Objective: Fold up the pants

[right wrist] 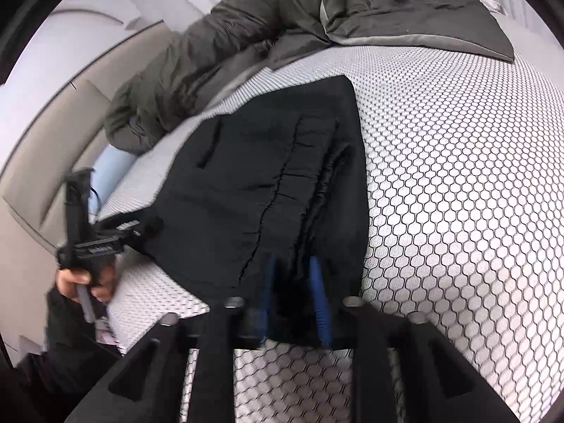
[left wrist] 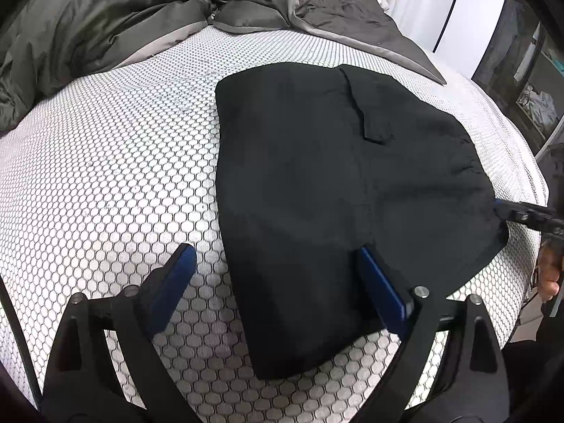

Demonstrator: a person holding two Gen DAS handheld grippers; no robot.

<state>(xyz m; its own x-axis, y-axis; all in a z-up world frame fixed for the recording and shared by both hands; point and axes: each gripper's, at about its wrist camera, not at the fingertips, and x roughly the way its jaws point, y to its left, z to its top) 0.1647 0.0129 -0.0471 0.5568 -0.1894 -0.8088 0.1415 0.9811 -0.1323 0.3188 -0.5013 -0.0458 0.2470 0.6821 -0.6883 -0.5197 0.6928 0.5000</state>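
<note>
I'm looking at one bed with a white honeycomb-patterned mattress cover [left wrist: 105, 176], and a single rumpled dark grey duvet [left wrist: 105, 14] bunched up at the far end. One pair of black pants [left wrist: 335, 183] lies flat on the mattress, folded into a compact stack of layers, with one pocket flap [left wrist: 373, 123] showing on top.

Two grippers in play. My left gripper [left wrist: 275, 257] hangs over the near corner of the pants with its two blue-padded fingers [left wrist: 176, 275] spread wide; one finger is over bare mattress, the other over the cloth, and nothing is pinched between them. From the right wrist view I can see that same left gripper [right wrist: 137, 227] at the pants' edge, with one hand [right wrist: 88, 282] wrapped around its handle.

My right gripper [right wrist: 292, 282] sits at the opposite edge of the stack. Its two blue pads [right wrist: 320, 303] stand partly apart, with a fold of the black fabric lying in the gap. The picture is blurred there, but I see space between pads and cloth, so it's not clamping. From the left wrist view, only the tip of the right gripper [left wrist: 521, 216] pokes in at the pants' edge.
</note>
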